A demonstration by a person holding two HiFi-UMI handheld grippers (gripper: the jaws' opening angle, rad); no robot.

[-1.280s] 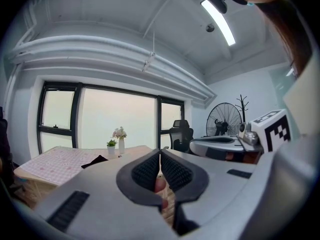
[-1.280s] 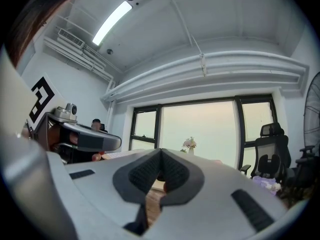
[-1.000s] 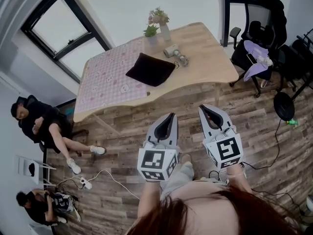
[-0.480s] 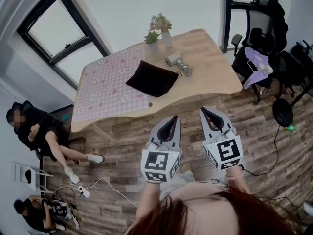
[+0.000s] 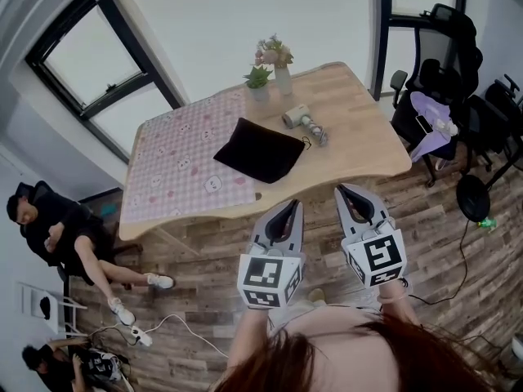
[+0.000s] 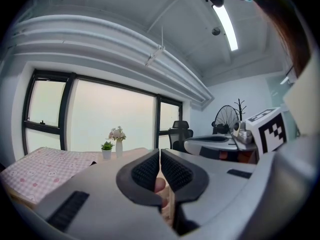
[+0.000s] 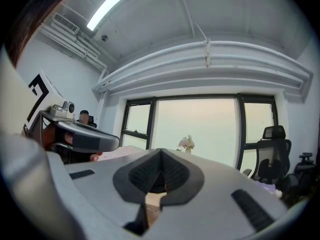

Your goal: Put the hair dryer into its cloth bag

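Head view: straight ahead, a wooden desk (image 5: 359,129) past a strip of plank floor (image 5: 458,260). Across the desk's left half, a pink patterned cloth (image 5: 176,166). Near the middle, partly on that cloth, the black cloth bag (image 5: 260,150), lying flat. Just beside the bag's far right corner, on bare wood toward the far edge, the hair dryer (image 5: 304,121), on its side and outside the bag; touching the bag or not, hard to tell. At the far edge, 1 small potted plant (image 5: 258,84) and 1 vase of flowers (image 5: 282,76) side by side. Low in front, over the floor and short of the desk's near edge, the left tongs (image 5: 289,205) and the right tongs (image 5: 341,189), both aimed at the desk, well apart from bag and dryer. Right of the desk, a black office chair (image 5: 437,64). At the left, 2 seated people (image 5: 57,235).

Left gripper view: left tongs pressed together, ribbed pads meeting along 1 thin seam, empty. Beyond them, the pink cloth, the plant and the vase against a bright window (image 6: 112,114). At the right, the marker cube (image 6: 270,129) of the other tongs.

Right gripper view: right tongs pressed together too, tips closed to 1 point, empty. Beyond the tips, the flowers before the window. At the left, the left tongs; at the right, the office chair.
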